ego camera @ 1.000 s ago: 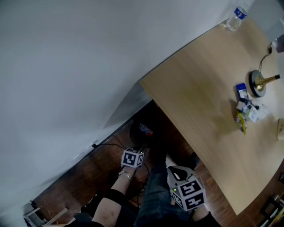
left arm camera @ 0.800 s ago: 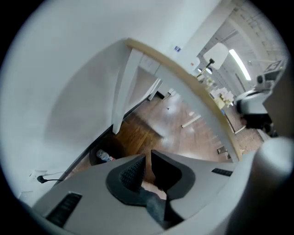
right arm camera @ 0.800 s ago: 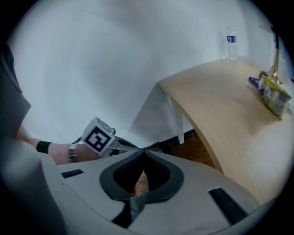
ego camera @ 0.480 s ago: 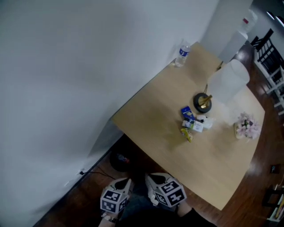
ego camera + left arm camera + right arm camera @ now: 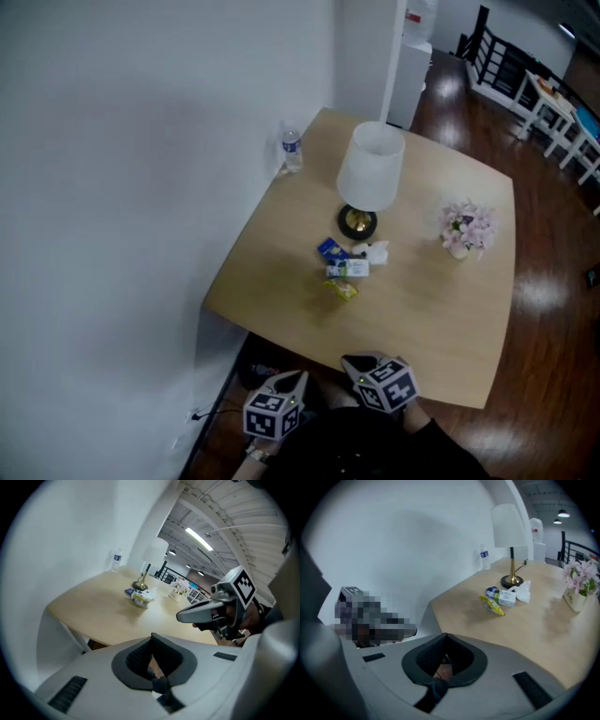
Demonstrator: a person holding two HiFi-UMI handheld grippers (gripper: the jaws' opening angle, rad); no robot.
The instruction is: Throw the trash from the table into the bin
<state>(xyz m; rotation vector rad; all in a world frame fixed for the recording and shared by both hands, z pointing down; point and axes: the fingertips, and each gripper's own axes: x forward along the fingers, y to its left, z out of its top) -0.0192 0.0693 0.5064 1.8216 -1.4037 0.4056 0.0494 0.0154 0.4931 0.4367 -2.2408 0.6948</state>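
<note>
A small heap of trash lies mid-table by the lamp foot: a blue packet [image 5: 330,249], a white box [image 5: 349,268], a yellow wrapper [image 5: 342,288] and a crumpled tissue [image 5: 377,251]. The right gripper view shows the same yellow wrapper [image 5: 493,605] and white box [image 5: 506,597]; in the left gripper view the trash heap [image 5: 139,597] is small and far off. My left gripper [image 5: 294,379] [image 5: 151,637] and right gripper [image 5: 352,361] [image 5: 445,635] hover side by side off the table's near edge, both shut and empty. The dark bin [image 5: 262,367] sits under the table's near corner, mostly hidden.
On the wooden table [image 5: 281,300] stand a lamp with a white shade [image 5: 371,167], a water bottle [image 5: 292,148] by the wall and a small vase of pink flowers [image 5: 466,228]. White wall on the left; dark wood floor around, railing and chairs far right.
Both grippers have risen from low by the bin to the level of the table's near edge. The view has swung up from under the table onto the whole tabletop.
</note>
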